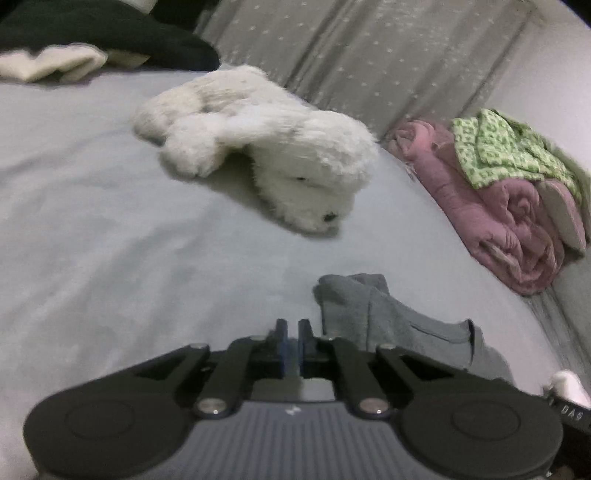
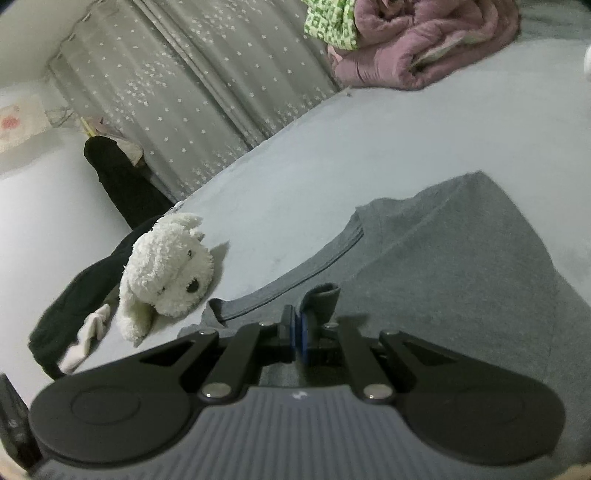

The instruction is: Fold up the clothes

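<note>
A grey shirt [image 2: 461,266] lies spread on the pale bed sheet [image 2: 369,147], its collar toward the plush dog. My right gripper [image 2: 298,317] is shut on a fold of this shirt near the collar, and a small flap of cloth sticks up past the fingertips. In the left wrist view a bunched end of the grey shirt [image 1: 391,325] lies just right of my left gripper [image 1: 293,328]. Its jaws stand shut over the sheet [image 1: 110,221], with only a thin slit between the blue pads. I see no cloth between them.
A white plush dog [image 1: 266,147] [image 2: 166,266] lies on the bed ahead. A rolled pink quilt [image 1: 498,221] [image 2: 424,37] with a green patterned cloth [image 1: 498,147] sits by the star-print curtain [image 1: 369,55]. Dark clothing [image 1: 92,29] [image 2: 74,295] and a white cloth [image 1: 55,62] lie beyond the dog.
</note>
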Demonstrator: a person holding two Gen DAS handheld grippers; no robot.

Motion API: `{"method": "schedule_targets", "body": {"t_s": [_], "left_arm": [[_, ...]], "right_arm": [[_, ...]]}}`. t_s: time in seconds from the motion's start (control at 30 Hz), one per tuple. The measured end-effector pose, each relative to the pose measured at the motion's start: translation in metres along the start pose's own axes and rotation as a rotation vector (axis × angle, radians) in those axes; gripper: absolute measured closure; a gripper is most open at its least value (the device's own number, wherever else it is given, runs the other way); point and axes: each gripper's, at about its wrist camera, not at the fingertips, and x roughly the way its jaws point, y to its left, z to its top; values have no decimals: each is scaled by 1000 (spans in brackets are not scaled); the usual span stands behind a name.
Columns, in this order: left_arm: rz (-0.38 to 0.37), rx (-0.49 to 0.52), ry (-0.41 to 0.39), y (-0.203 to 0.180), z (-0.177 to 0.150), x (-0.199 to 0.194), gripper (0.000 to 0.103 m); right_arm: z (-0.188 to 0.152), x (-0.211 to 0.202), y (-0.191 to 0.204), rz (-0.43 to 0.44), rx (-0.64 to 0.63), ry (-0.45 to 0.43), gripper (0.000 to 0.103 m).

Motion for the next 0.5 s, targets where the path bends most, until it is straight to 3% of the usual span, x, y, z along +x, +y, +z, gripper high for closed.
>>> {"method": "schedule_targets", "body": {"t_s": [0.03,0.07,0.13,0.17,0.3,0.4,0.5], "left_arm": [[-36,-25,9,2,1,-4,87],[-82,-24,9,-1,2,-9,68],[-185,10,-1,-14,0,-21,50],[-234,37,-3,-22,-2,-26,46],[-395,115,29,-52,-8,-32,46],[-450,187,77,-73,-15,-25,46],[-436,259,116,-89,-28,-19,46]], "right_arm": [[2,-1,-1,34,17,9,98],[4,-1,-2,79,39,20,98],[9,0,-5,175,93,61,98],[12,0,-5,209,110,75,98],[19,0,-8,329,171,124,97],[24,2,-11,414,225,169,97],[28,2,-14,466,267,201,96]]}}
